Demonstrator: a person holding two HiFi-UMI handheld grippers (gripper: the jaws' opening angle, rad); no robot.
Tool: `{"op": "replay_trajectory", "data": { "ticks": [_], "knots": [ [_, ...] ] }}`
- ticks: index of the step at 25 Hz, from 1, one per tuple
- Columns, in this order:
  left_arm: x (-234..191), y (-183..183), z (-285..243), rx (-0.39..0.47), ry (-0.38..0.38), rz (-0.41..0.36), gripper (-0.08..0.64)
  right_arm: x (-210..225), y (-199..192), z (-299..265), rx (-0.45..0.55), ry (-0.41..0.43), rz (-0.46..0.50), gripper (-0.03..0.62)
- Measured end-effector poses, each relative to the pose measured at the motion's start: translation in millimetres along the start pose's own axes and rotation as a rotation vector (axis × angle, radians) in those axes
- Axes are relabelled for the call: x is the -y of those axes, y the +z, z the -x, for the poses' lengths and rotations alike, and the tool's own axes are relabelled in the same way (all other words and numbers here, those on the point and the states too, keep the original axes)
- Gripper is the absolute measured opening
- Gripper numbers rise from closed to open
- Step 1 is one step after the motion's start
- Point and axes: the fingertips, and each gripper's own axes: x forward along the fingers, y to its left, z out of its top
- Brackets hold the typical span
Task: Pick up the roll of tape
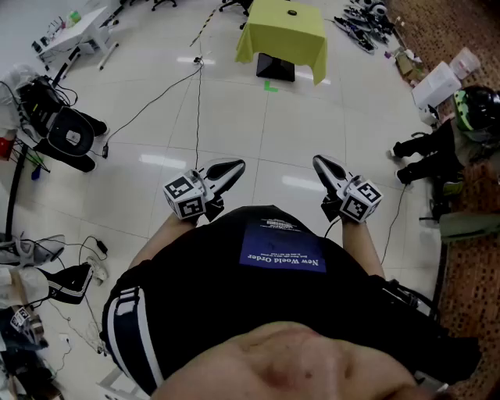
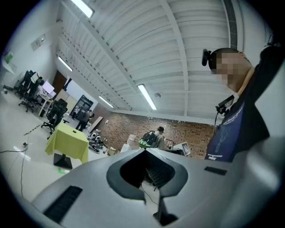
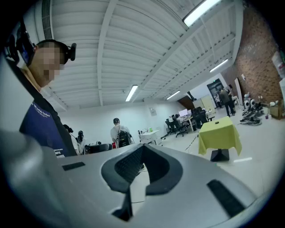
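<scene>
Far ahead stands a small table under a yellow-green cloth [image 1: 283, 35]. A small dark ring-like thing [image 1: 292, 12] lies on top of it; it is too small to tell whether this is the roll of tape. The same table [image 2: 69, 140] shows in the left gripper view and again [image 3: 220, 133] in the right gripper view. My left gripper [image 1: 234, 166] and right gripper [image 1: 320, 162] are held close to my chest, pointing forward over the floor. Both have their jaws shut tip to tip with nothing between them [image 2: 144, 150] [image 3: 141, 146].
A black cable [image 1: 197, 101] runs along the white tiled floor toward the table. Black equipment and wires [image 1: 58, 125] lie at the left. At the right, a person with a green helmet [image 1: 475, 105] sits beside a white box [image 1: 437, 82]. Other people stand by the far walls.
</scene>
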Motion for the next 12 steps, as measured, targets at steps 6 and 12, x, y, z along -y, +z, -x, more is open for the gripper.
{"op": "replay_trajectory", "data": {
  "ticks": [6, 12],
  "knots": [
    [-37.2, 16.4, 43.1, -0.014, 0.015, -0.002, 0.005, -6.5, -0.7, -43.5, 0.007, -0.023, -0.005, -0.014],
    [-61.8, 9.5, 42.0, -0.013, 0.035, 0.026, 0.005, 8.1, -4.6, -57.6, -0.001, -0.021, -0.022, -0.014]
  ]
}}
